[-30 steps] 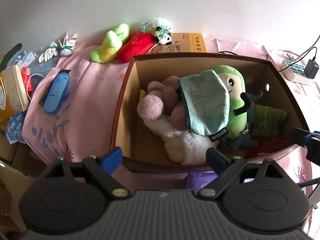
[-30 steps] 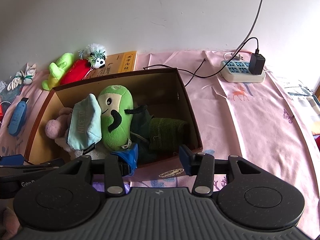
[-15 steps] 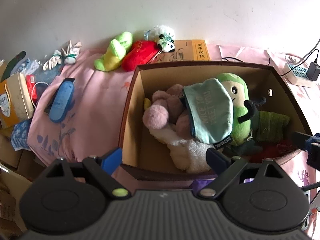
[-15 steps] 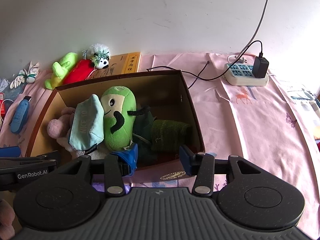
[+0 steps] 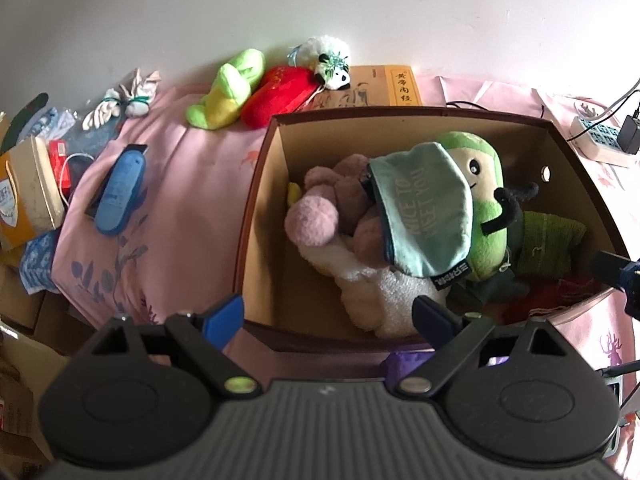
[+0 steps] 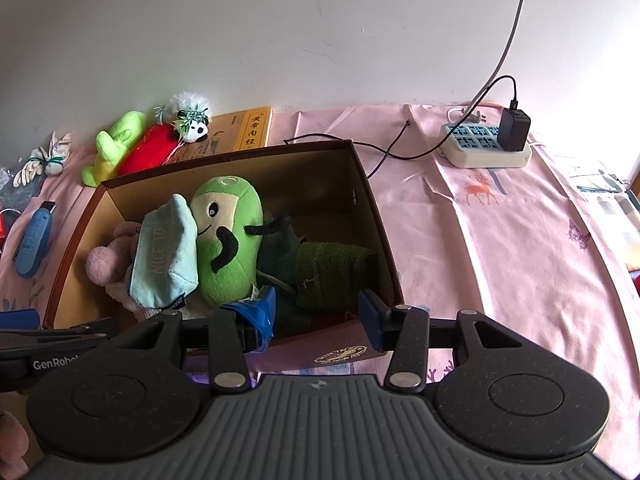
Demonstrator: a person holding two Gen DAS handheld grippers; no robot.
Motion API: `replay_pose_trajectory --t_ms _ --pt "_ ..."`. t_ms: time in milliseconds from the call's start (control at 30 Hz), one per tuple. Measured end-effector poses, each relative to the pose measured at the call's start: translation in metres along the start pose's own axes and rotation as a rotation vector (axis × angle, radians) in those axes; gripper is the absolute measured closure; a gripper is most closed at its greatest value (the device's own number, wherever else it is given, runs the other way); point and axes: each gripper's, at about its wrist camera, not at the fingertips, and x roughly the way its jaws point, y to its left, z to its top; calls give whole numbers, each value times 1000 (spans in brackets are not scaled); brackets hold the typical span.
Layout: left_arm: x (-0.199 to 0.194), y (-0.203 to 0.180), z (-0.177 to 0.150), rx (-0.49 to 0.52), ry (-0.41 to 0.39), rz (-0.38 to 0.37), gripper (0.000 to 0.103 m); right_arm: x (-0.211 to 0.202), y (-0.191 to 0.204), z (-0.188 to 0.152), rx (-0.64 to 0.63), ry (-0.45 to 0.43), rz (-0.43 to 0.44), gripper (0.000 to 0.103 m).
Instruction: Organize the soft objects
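Hovering at box [image 5: 256, 216] near rim, both claws empty: left claw [image 5: 328, 312] spread wide, right claw [image 6: 318, 312] apart. Box holds several plush. Green toy [image 5: 226, 94], red toy [image 5: 280, 92], panda [image 5: 332, 68] lie beyond box by wall. Likely next: reach over box, pinch mid-body, lift clear of rim.

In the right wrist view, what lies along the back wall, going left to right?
White gloves → lime-green plush → red plush → panda plush → yellow book → power strip, with the black charger plugged into its right end.
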Motion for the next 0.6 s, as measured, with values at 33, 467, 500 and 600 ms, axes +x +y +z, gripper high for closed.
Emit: replay_pose_trajectory --t_ms 33,467,500,600 --pt "0 0 0 -1 1 0 10 0 0 0 0 1 1 73" --pt "-2 2 -1 -10 -19 -3 10 0 1 -2 -1 -10 10 73" --pt "-3 2 0 -11 -22 -3 10 0 1 -2 0 -10 10 73" --pt "-4 3 0 -14 -33 2 10 -1 0 -2 0 -12 8 73"
